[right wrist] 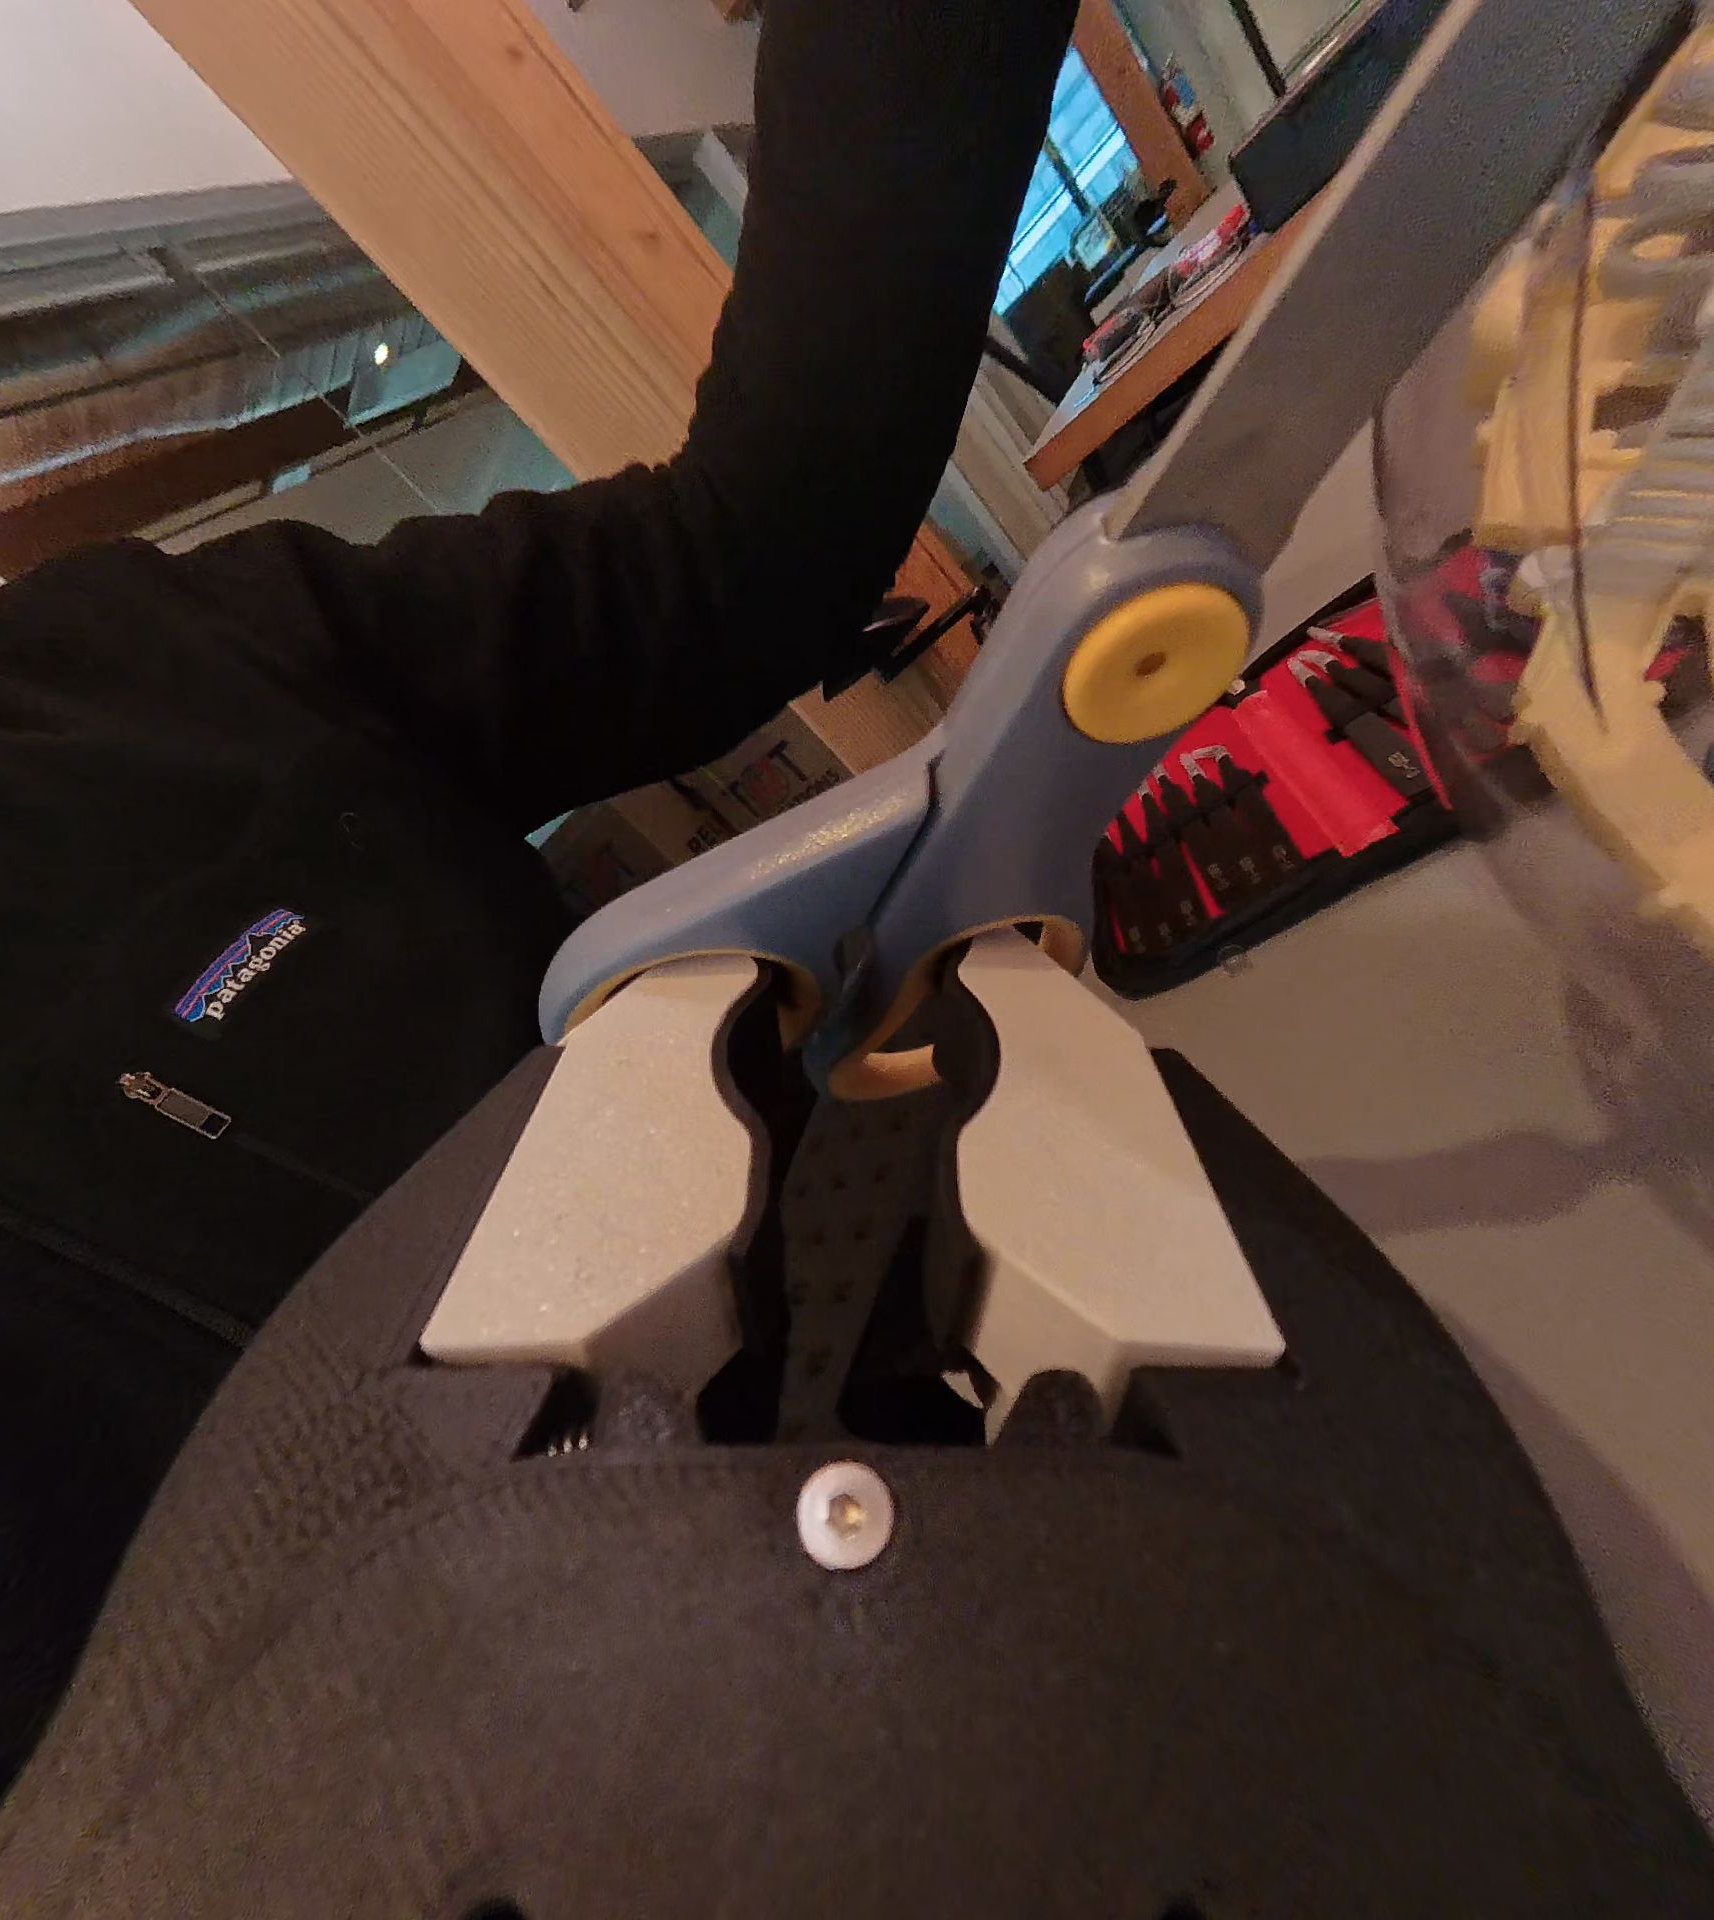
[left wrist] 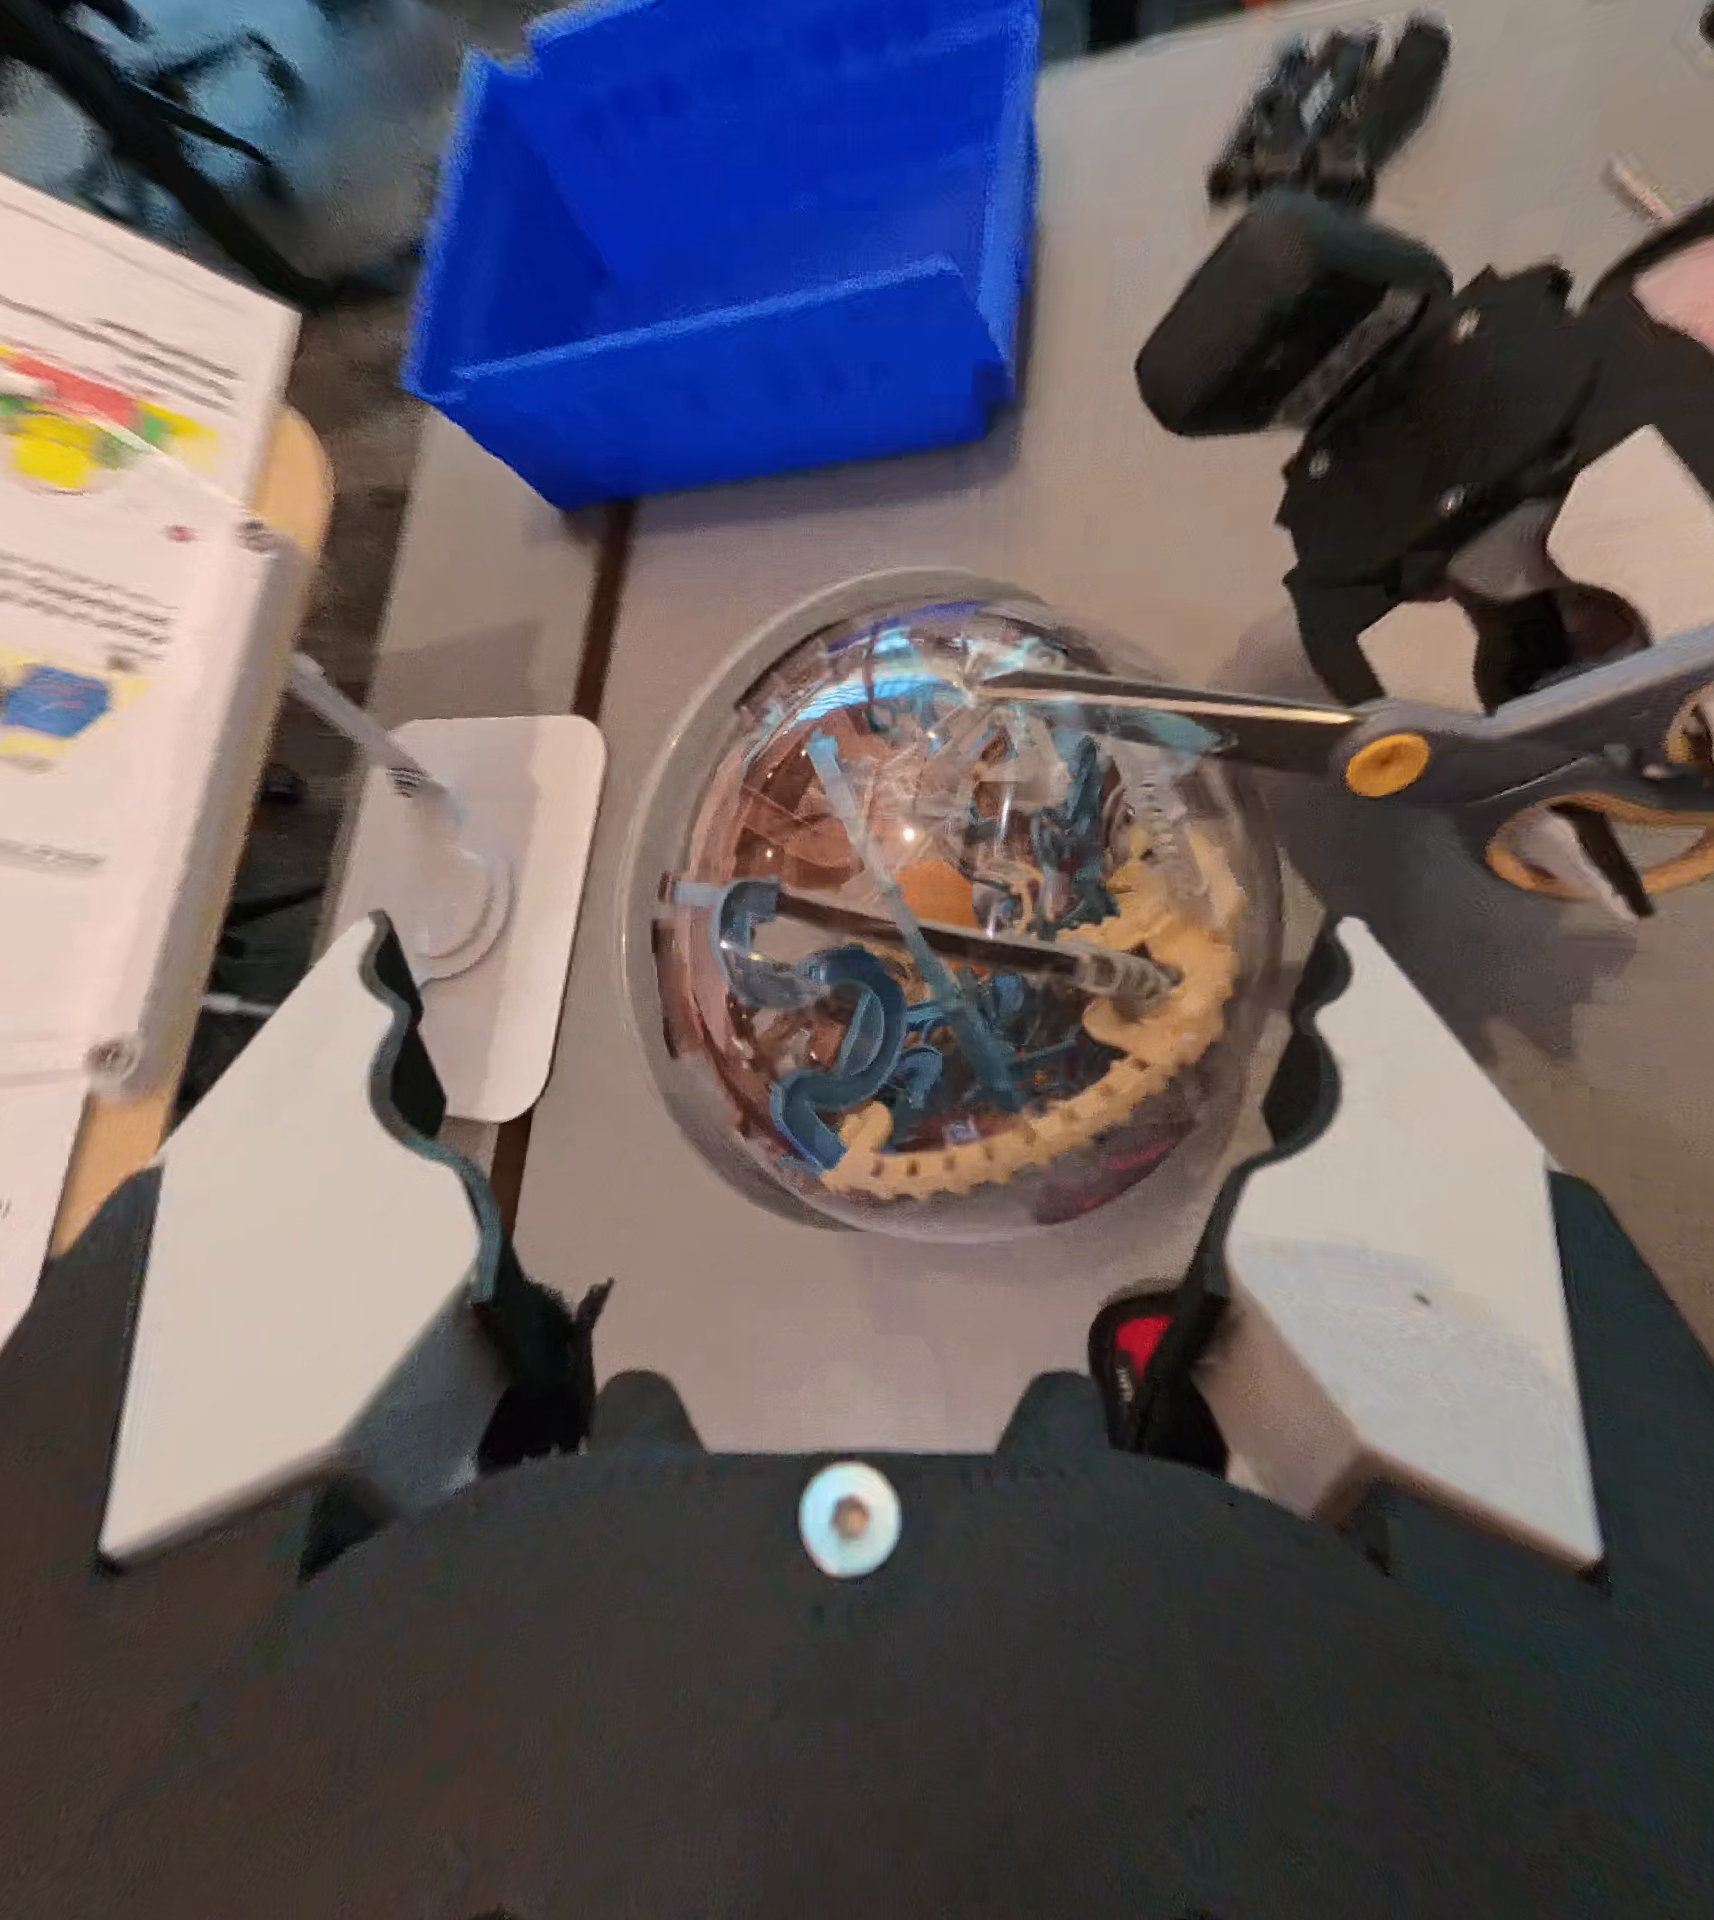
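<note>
Right tool (right wrist: 863, 997): closed on scissors (right wrist: 946, 831) handles. Left tool (left wrist: 853, 1039): wide open, empty, straddling clear ball (left wrist: 946, 914); rigid, slick, likely brittle; grip its sides.

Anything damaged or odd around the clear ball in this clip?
Yes: the right claw holds scissors by the handle loops, closed blades lying across the clear maze ball. Its top looks crinkled, though blur makes damage uncertain.

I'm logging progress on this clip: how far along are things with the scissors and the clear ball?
Done: right gripper holds the scissors. In hand: their blades lie against the clear maze ball, strapped with zip ties. Left: left gripper is open, ball between its fingers, ungripped.
</note>
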A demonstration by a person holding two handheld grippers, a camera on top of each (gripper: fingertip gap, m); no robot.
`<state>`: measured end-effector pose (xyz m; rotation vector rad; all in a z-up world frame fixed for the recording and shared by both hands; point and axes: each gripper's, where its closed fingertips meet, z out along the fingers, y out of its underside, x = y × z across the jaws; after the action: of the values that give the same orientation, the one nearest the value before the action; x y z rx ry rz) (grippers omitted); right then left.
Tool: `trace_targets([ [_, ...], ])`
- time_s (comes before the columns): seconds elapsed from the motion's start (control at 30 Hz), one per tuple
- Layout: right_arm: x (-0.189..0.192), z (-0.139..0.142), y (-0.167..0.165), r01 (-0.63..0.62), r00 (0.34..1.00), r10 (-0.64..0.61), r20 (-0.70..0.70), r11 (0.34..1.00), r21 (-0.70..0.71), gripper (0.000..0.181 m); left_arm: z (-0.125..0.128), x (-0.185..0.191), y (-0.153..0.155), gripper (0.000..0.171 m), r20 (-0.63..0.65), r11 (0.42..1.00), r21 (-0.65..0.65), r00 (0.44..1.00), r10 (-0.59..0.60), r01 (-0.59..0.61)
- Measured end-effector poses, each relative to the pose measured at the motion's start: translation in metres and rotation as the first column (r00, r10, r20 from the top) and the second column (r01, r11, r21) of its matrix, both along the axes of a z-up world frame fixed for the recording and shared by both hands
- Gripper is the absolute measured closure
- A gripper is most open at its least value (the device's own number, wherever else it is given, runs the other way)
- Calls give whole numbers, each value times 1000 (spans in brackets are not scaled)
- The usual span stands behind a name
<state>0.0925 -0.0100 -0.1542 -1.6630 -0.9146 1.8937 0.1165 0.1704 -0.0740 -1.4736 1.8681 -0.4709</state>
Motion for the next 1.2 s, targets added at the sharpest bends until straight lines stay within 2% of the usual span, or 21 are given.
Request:
trace_targets([
  [0.13,12,-7,-3,25,1000,-25,17,1000,-6,160,-45,35,15,13,-246,989,-109,961,-125,100],
  [0.23,18,-11,-6,29,999,-29,20,1000,-6,160,-73,37,1,16,-372,933,-347,900,-227,92],
  [0.43,30,-4,-3,106,990,-111,-91,993,-57,159,-75,61,-1,12,-237,902,-421,948,-211,95],
  [0.6,28,5,-8,103,977,-110,-185,994,-49,157,-74,66,-11,12,-146,862,-497,970,-195,98],
  [0.73,18,15,-14,81,964,-98,-245,994,-79,153,-73,64,-19,12,-133,876,-466,970,-204,120],
  [0.83,11,14,-8,144,960,-163,-226,984,-101,144,-73,64,-27,12,-138,897,-421,968,-210,135],
  [0.87,8,12,-5,176,960,-194,-203,979,-101,135,-73,63,-29,12,-136,901,-410,967,-217,144],
  [0.97,9,19,4,204,940,-238,-243,966,-156,92,-74,63,-37,12,-143,917,-363,962,-232,167],
  [1.0,10,20,6,203,941,-237,-241,966,-157,86,-74,63,-40,12,-148,923,-347,962,-230,167],
  [1.17,9,25,3,171,942,-213,-259,970,-175,89,-74,63,-48,12,-139,935,-311,965,-222,170],
  [1.2,10,27,2,156,940,-201,-274,972,-177,97,-74,64,-52,12,-131,936,-310,968,-215,166],
])
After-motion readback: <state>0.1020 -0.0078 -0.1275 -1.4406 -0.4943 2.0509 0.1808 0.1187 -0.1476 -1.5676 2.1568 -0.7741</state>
